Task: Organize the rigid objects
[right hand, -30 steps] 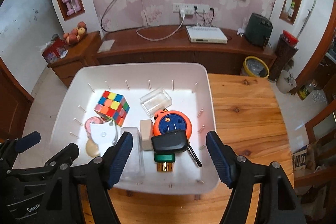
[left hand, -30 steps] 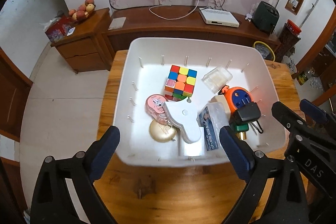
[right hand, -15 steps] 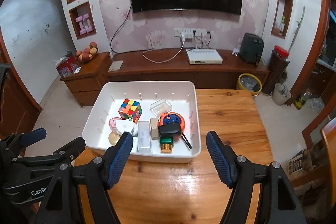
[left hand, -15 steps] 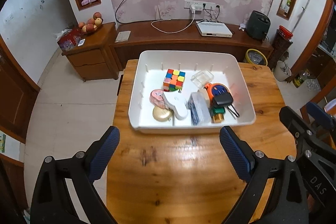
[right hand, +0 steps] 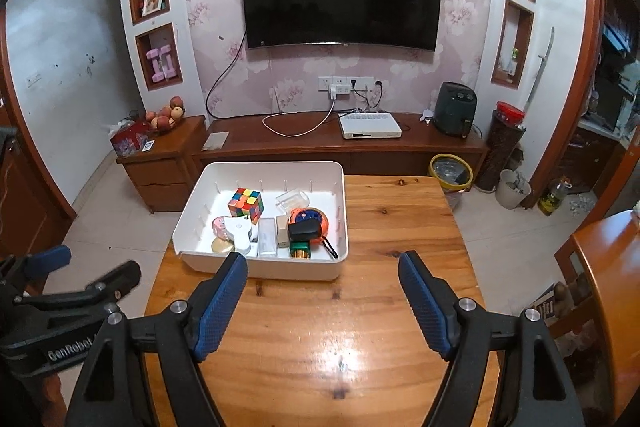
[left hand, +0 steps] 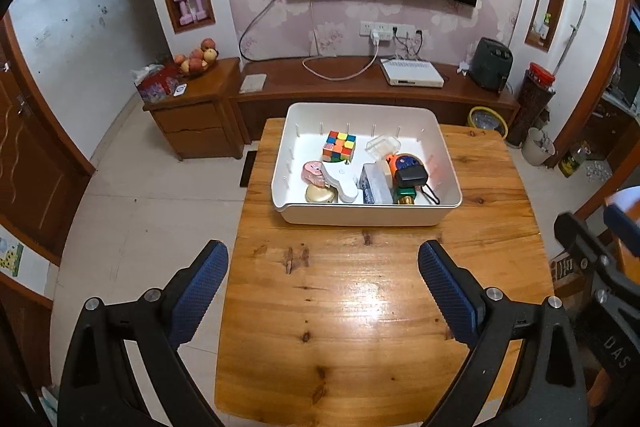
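A: What's biggest here?

B: The table (left hand: 360, 307), wood, bare across its near half. At its 12 o'clock end sits the white bin (left hand: 364, 217), touching the far edge.

A: And inside the bin?

B: From the left camera: a colour cube (left hand: 340, 146) at 12 o'clock, a clear box (left hand: 383, 146) just right of it. An orange reel (left hand: 404, 163) at 3 o'clock with a black fob (left hand: 411, 178) lying on it. A white dispenser (left hand: 342, 181) near the centre, a pink roll (left hand: 313, 173) touching its left side, a gold disc (left hand: 320, 194) at 7 o'clock.

A: The grippers?

B: Left gripper (left hand: 322, 291) hangs over the table's near half, jaws spread wide, holding nothing. Right gripper (right hand: 322, 303) the same: jaws wide apart, empty, the bin beyond them at 11 o'clock.
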